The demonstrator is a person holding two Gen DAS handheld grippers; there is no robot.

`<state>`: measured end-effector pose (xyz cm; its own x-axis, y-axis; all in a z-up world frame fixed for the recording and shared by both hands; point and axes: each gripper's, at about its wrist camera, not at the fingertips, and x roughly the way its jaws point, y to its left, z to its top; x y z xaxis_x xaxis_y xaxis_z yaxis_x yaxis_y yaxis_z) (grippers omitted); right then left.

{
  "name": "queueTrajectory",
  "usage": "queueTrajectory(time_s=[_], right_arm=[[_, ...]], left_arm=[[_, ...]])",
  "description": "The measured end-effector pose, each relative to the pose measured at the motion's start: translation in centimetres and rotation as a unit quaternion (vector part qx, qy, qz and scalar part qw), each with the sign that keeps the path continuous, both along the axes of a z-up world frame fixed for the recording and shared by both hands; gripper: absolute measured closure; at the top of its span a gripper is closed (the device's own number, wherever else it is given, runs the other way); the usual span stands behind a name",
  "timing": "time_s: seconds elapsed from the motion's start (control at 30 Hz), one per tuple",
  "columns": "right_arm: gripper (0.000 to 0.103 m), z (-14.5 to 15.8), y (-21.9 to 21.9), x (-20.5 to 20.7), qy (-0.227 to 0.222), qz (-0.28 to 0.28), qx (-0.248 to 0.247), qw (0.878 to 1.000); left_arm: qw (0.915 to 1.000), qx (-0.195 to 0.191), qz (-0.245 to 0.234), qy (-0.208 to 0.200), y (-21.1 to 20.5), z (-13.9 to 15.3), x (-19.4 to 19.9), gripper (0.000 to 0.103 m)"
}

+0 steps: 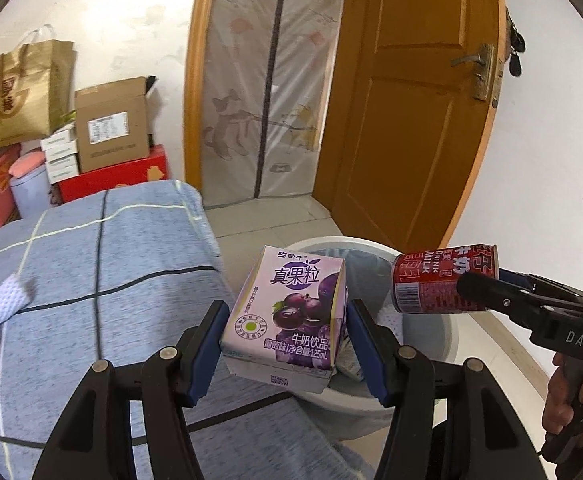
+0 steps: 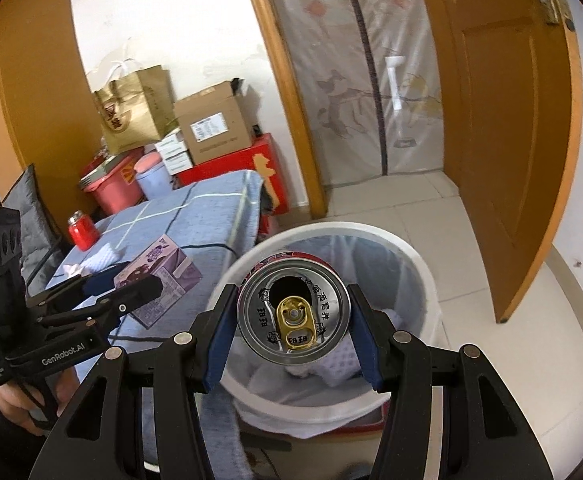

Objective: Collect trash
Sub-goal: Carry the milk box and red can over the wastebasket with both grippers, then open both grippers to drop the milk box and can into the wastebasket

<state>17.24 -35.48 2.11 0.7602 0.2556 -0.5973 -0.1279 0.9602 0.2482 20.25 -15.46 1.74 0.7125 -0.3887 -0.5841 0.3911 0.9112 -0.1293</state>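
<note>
Clamped between the blue pads of my right gripper (image 2: 293, 322) is the opened red metal milk-drink can (image 2: 293, 316), its silver lid and gold pull tab facing back at me. Its long axis runs straight forward along the fingers, so the can lies on its side, base pointing ahead. Directly beyond and below it sits the round white plastic trash bin (image 2: 423, 276), lined with a translucent bag and already holding some crumpled white paper. From this wrist view the can hangs over the bin's mouth.

My left gripper (image 1: 285, 338) is closed on the small purple grape-milk carton (image 1: 287, 312), held upright, its printed face toward me, pads pressing its two narrow sides. Seen from there, the bin's rim (image 1: 331, 242) lies just behind and to the right of the carton, while the bed with the blue checked cover (image 1: 103, 264) lies to the left and beneath. I judge the carton to be near the bin's edge, not yet clearly over the opening.

So the right hand is the nearer one: letting go should drop the can in. The left needs a short move forward and rightward first. A red jar (image 2: 81, 230) stands farther back on the bed.
</note>
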Motion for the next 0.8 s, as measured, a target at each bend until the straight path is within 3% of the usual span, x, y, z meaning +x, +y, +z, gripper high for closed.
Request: queueTrajectory(time_s=[0.5,0.8], right_arm=[[0.049,-3.0,-2.3,1.8,0.044,-0.021,-0.005,0.999],[0.049,-4.5,-1.8,2.7,0.073,-0.015,-0.02,0.997]], left_arm=[[0.9983,0.007,-0.037,0.044,-3.7,-3.7,3.0,0.042],[0.998,0.005,-0.039,0.05,-3.8,-4.1,3.4,0.042]])
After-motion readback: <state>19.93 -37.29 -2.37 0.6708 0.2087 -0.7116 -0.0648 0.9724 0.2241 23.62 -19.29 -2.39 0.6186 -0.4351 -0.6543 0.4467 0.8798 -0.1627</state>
